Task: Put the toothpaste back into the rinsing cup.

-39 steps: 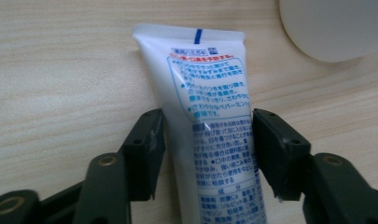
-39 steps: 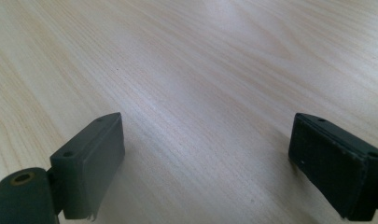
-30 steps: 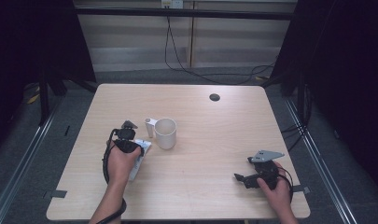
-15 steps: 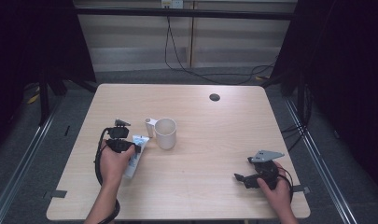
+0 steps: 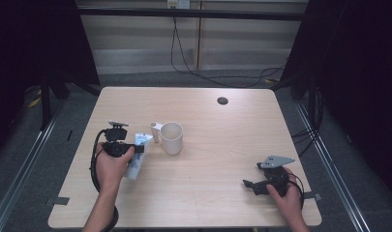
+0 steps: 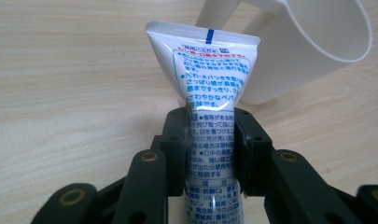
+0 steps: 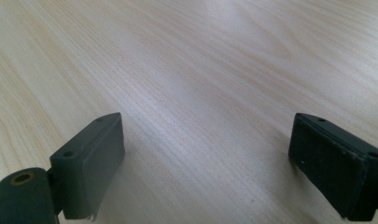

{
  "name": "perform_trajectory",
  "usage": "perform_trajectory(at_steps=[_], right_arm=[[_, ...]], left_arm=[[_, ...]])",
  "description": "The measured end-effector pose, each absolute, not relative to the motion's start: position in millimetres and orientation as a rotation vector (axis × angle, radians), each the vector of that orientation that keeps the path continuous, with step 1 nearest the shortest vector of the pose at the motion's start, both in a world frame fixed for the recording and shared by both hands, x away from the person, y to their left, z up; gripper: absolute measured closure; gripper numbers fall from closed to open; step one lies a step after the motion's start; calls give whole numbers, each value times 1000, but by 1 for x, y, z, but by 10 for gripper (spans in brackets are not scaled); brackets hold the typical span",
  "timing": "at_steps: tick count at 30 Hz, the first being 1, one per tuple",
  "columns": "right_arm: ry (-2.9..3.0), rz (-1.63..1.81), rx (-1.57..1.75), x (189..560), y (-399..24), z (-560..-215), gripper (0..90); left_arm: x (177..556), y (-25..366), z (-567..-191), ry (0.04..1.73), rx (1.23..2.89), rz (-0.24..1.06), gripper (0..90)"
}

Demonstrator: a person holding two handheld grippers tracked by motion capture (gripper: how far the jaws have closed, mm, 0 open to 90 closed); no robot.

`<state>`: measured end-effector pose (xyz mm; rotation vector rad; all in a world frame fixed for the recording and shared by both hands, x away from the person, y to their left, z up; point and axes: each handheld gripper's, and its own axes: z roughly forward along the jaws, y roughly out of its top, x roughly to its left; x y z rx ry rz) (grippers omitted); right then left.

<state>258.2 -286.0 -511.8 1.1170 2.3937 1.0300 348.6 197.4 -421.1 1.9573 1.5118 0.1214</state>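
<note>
the left tool is clenched on a white toothpaste tube, its black pads pressing the tube's body on both sides, with the flat crimped end pointing ahead toward a white cup with a handle. in the high view the left tool sits just left of the cup, and the tube slants down from the grip, its lower end at or near the bench; whether it touches cannot be told. the step in hand looks like carrying the tube to the cup. the next move would call for lifting the tube clear of the rim, tipping it upright over the opening and lowering it in before letting go, without knocking the light cup. the right tool is released, jaws wide apart over bare wood, resting near the bench's near right corner.
</note>
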Motion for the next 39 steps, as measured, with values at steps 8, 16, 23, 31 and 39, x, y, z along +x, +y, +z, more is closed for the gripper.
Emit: perform_trajectory(at_steps=[8, 16, 23, 31, 39], right_arm=[[2394, 1030, 1117, 258, -286, -512, 102], [2394, 1030, 1117, 258, -286, -512, 102], [2394, 1030, 1117, 258, -286, -512, 102], [2396, 1030, 1116, 258, -286, -512, 102], [2396, 1030, 1115, 258, -286, -512, 102]], left_arm=[[347, 200, -408, 1455, 1907, 163, 685], [346, 197, -395, 1402, 1868, 178, 684], [347, 194, -384, 1363, 1844, 175, 683], [348, 193, -376, 1337, 1820, 203, 682], [348, 192, -369, 1309, 1759, 230, 680]])
